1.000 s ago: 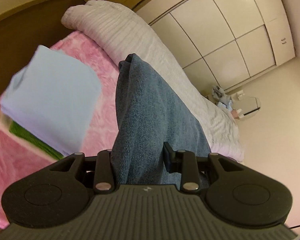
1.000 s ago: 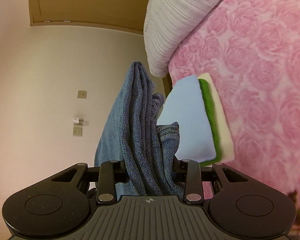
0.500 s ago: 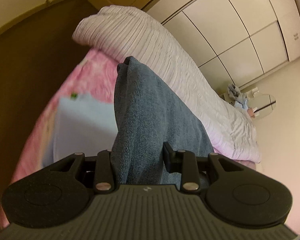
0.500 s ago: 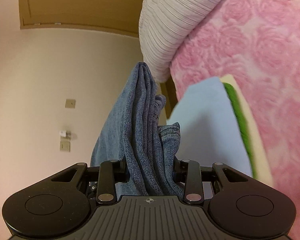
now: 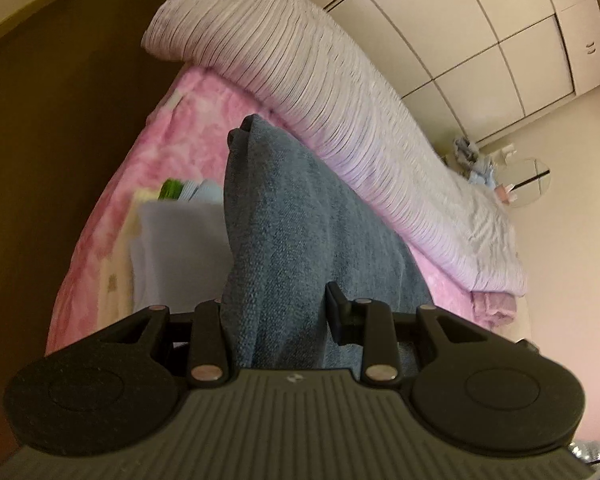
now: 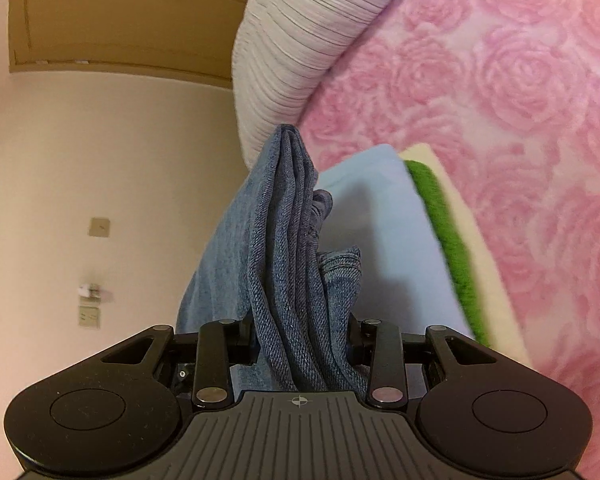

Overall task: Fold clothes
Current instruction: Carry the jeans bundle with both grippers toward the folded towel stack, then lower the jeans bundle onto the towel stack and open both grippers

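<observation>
Folded blue jeans (image 5: 292, 240) are clamped in my left gripper (image 5: 276, 320) and fill the middle of the left wrist view. My right gripper (image 6: 300, 344) is shut on the other end of the same jeans (image 6: 288, 248), several denim layers bunched between its fingers. A stack of folded clothes lies on the pink bed: a light blue piece (image 6: 384, 232) on top, a green one (image 6: 444, 220) and a cream one (image 6: 480, 248) under it. In the left wrist view the stack (image 5: 176, 248) lies just left of the jeans, partly hidden.
The pink rose-patterned bedspread (image 6: 520, 80) covers the bed. A rolled white striped duvet (image 5: 320, 92) lies along its far side. A dark wooden headboard (image 5: 52, 140), white wardrobe doors (image 5: 480, 32) and a wooden door (image 6: 120, 20) surround the bed.
Both grippers have carried the jeans toward the stack of folded clothes. The left wrist view has swung, so the stack sits lower and closer beside the jeans.
</observation>
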The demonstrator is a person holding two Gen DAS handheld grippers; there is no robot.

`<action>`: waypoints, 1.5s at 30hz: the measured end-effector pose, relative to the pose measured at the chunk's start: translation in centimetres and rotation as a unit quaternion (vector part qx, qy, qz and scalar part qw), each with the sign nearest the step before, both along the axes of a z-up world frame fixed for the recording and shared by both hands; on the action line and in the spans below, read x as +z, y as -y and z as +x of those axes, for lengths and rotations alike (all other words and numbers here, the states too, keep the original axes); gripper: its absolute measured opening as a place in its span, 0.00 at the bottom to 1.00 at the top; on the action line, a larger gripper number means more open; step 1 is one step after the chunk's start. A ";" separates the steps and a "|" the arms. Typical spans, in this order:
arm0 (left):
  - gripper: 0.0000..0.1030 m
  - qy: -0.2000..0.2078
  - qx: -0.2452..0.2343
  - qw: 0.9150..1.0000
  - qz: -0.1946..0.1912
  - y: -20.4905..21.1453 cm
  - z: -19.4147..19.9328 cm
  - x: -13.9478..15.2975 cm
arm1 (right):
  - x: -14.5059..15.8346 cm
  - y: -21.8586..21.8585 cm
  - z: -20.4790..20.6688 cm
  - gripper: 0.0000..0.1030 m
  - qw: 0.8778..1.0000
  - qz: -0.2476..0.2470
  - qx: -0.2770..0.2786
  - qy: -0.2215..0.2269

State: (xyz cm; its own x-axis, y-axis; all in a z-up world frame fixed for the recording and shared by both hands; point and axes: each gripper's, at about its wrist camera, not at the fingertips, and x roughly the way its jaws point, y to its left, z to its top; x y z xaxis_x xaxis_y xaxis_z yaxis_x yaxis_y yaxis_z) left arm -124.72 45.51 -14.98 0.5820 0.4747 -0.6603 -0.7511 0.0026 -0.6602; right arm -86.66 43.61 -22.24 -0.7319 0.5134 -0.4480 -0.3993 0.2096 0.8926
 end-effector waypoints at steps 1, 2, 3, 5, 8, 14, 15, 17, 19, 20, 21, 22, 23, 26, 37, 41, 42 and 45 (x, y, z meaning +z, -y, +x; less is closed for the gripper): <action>0.29 -0.008 -0.002 1.000 -0.001 0.0 0.2 -0.6 | -0.4 0.0 -0.2 0.41 1.000 -0.006 0.000 0.015; 0.31 -0.011 0.000 1.000 -0.002 0.1 0.3 -0.9 | -0.9 0.0 -0.3 0.45 0.999 -0.012 0.000 0.032; 0.32 -0.012 0.002 1.000 -0.002 0.1 0.3 -1.0 | -1.2 0.0 -0.4 0.46 0.999 -0.017 0.001 0.045; 0.33 -0.015 0.006 1.000 -0.004 0.2 0.4 -1.3 | -0.6 0.2 -0.2 0.48 0.998 -0.015 0.003 0.063; 0.33 -0.066 0.033 0.997 0.009 0.9 -0.1 1.1 | 2.0 0.2 0.3 0.49 0.993 -0.005 0.013 0.117; 0.19 -0.211 0.065 0.975 0.023 5.4 0.9 7.9 | 10.9 4.3 -2.6 0.48 0.907 0.074 0.091 0.404; 0.17 -0.225 0.053 0.972 0.028 6.2 1.7 8.5 | 11.8 5.6 -3.5 0.48 0.893 0.093 0.111 0.425; 0.13 -0.246 0.020 0.968 0.045 7.9 3.6 9.1 | 12.4 7.8 -5.2 0.46 0.884 0.125 0.150 0.424; 0.11 -0.263 -0.003 0.963 0.055 9.1 5.2 9.2 | 11.8 9.5 -7.1 0.43 0.874 0.147 0.182 0.427; 0.11 -0.269 -0.008 0.962 0.055 9.3 5.8 8.7 | 11.2 10.0 -8.0 0.40 0.866 0.150 0.194 0.436; 0.11 -0.270 -0.010 0.962 0.044 9.2 6.1 7.7 | 10.4 10.3 -8.6 0.39 0.860 0.147 0.202 0.444; 0.10 -0.274 -0.009 0.961 0.033 9.0 6.3 6.6 | 9.5 10.3 -9.1 0.39 0.858 0.137 0.208 0.450; 0.11 -0.279 -0.008 0.960 0.023 8.9 6.4 5.5 | 8.1 10.1 -9.7 0.39 0.855 0.122 0.216 0.455; 0.13 -0.275 0.006 0.961 -0.003 8.7 5.8 3.1 | 5.1 9.4 -10.2 0.39 0.857 0.090 0.242 0.446; 0.07 -0.283 0.016 0.958 0.048 4.3 5.4 6.9 | 10.5 4.6 -10.0 0.39 0.883 0.111 0.161 0.427; 0.07 -0.280 0.006 0.960 0.024 1.6 5.0 3.2 | 8.0 2.1 -10.8 0.39 0.878 0.086 0.159 0.442; 0.07 -0.272 0.011 0.962 0.019 1.4 4.8 2.4 | 7.0 1.6 -11.0 0.39 0.877 0.079 0.167 0.444; 0.09 -0.244 0.028 0.969 -0.001 1.1 3.7 1.5 | 6.3 1.6 -11.0 0.39 0.868 0.091 0.183 0.452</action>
State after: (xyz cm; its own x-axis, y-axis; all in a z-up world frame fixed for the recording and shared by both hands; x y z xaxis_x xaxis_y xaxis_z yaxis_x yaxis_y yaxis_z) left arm -121.01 44.43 -13.44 0.1728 0.4957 -0.8511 -0.9731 -0.0477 -0.2254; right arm -97.68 41.99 -15.96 -0.2531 0.4429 -0.8601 -0.9640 -0.1908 0.1854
